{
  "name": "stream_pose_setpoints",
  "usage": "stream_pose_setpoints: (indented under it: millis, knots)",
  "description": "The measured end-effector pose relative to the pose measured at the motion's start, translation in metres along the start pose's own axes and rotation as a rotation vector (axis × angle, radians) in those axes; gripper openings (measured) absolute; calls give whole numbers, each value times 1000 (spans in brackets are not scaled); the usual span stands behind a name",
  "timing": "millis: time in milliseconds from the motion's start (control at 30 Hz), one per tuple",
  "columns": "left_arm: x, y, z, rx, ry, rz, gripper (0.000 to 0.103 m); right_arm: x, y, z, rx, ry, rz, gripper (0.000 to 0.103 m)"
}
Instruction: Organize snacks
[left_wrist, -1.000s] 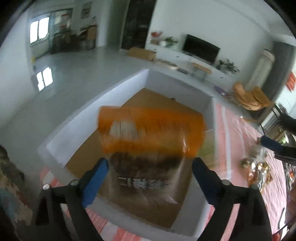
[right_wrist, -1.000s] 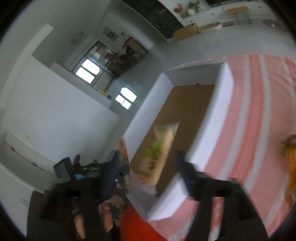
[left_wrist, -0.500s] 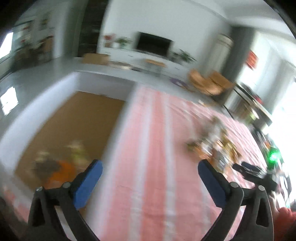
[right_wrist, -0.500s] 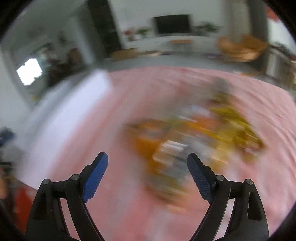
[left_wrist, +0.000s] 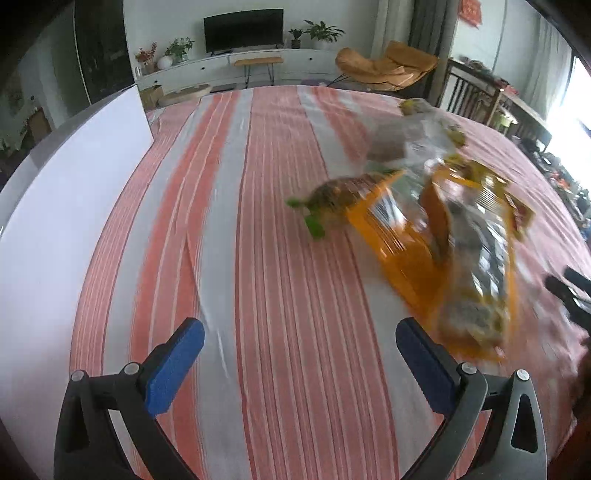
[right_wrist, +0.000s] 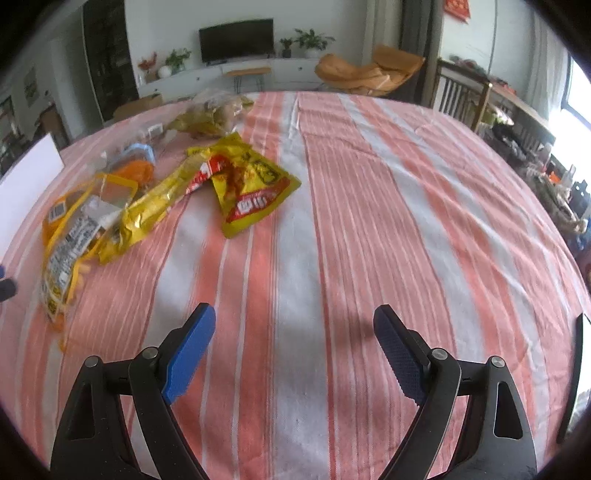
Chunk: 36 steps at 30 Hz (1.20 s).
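Both grippers, left gripper (left_wrist: 299, 363) and right gripper (right_wrist: 293, 349), were held wide and empty over the pink-and-white striped tablecloth (right_wrist: 369, 221). The heap of crinkly orange and yellow snack packets (left_wrist: 443, 236) was seen ahead-right of the left gripper and far to the right one's left. The left was judged nearer.

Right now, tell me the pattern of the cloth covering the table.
The tablecloth has pink-red and white stripes, clearest in the right wrist view.

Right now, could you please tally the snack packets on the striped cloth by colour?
Yellow packets: 2
Orange-edged clear bag: 1
Clear bag of pale snacks: 1
Total: 4 clearly seen; overlapped ones cannot be counted.
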<state>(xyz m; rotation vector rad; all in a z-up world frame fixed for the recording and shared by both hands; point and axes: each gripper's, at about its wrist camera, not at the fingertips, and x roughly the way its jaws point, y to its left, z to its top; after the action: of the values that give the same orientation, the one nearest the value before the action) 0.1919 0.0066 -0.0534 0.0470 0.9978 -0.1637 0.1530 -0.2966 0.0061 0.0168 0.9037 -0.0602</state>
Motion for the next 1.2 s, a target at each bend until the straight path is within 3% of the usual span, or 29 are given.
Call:
stream_pose_setpoints:
  millis: [167,233,1200]
  knots:
    - [39,-4,20,6,25,28,103,4,-6,-5,25,41,-13,93]
    - [41,3,18,-6,-49,29,103,3,-8,-8,39,44,-21,93]
    - [38,7,16,-9,-48,35,103,-2,-12,-10,50,45,-38,95]
